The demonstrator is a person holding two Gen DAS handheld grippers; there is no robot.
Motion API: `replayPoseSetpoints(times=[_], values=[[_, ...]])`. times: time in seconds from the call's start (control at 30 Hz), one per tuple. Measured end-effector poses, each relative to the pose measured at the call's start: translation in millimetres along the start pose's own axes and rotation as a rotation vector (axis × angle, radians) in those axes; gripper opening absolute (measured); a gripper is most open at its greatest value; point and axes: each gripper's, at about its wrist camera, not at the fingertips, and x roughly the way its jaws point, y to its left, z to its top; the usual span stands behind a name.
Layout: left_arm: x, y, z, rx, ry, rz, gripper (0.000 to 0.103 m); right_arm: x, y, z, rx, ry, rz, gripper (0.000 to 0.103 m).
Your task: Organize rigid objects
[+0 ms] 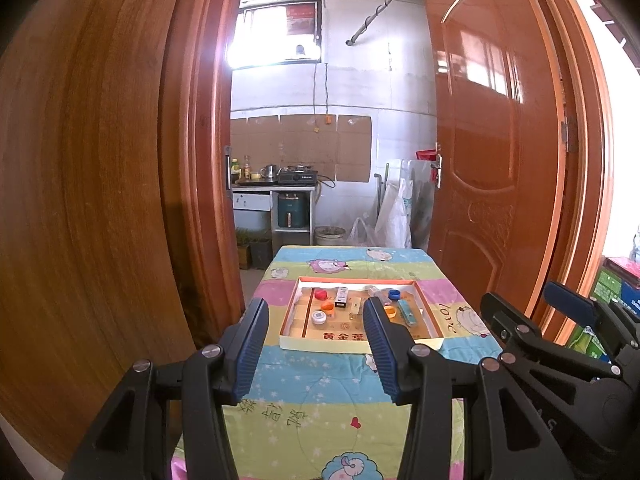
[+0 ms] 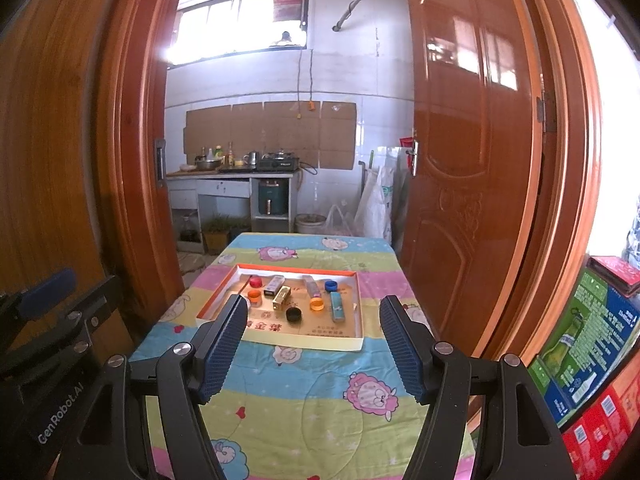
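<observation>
A shallow cardboard tray [image 1: 356, 279] [image 2: 296, 267] with an orange rim lies on the table's sheep-print cloth [image 2: 320, 400]. In it lie a red cap [image 2: 255, 281], orange caps [image 2: 254, 297] [image 2: 316, 303], a black cap [image 2: 293, 314], a blue cap [image 2: 330, 285], a gold box [image 2: 281, 297], a silver box [image 2: 274, 285], a clear bottle [image 2: 311, 286] and a blue oblong item [image 2: 337, 306]. A white cap [image 1: 319, 317] shows in the left wrist view. My left gripper [image 1: 315, 303] and right gripper [image 2: 315, 302] hover short of the tray, both open and empty.
An open glossy wooden door [image 2: 472, 160] stands right of the table and a door frame [image 2: 132, 140] left of it. Printed cartons [image 2: 592, 340] are stacked at the right. A kitchen counter [image 2: 232, 176] with pots lies beyond the table.
</observation>
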Motion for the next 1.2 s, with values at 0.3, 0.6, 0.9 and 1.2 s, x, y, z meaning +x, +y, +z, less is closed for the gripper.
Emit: replayPoseSetpoints(times=[0.3,0.6,0.9,1.2], values=[[-2.7,0.7,-1.1,0.002,0.002,-0.010,0.049,-0.3,0.6,-0.1,-0.002,-0.001,-0.001,0.070],[-2.9,1.1,-0.9,0.003,0.003,-0.007,0.049,-0.5,2.6,-0.3,-0.002,0.001,0.001,0.070],[-3.1,2.0,-1.2,0.005,0.003,-0.011,0.049,-0.8,4.0,-0.9,-0.004,0.001,-0.001,0.070],[-3.5,1.6,-0.9,0.006,0.003,-0.013,0.049,-0.8,5.4,-1.5,-0.006,0.002,0.000,0.070]])
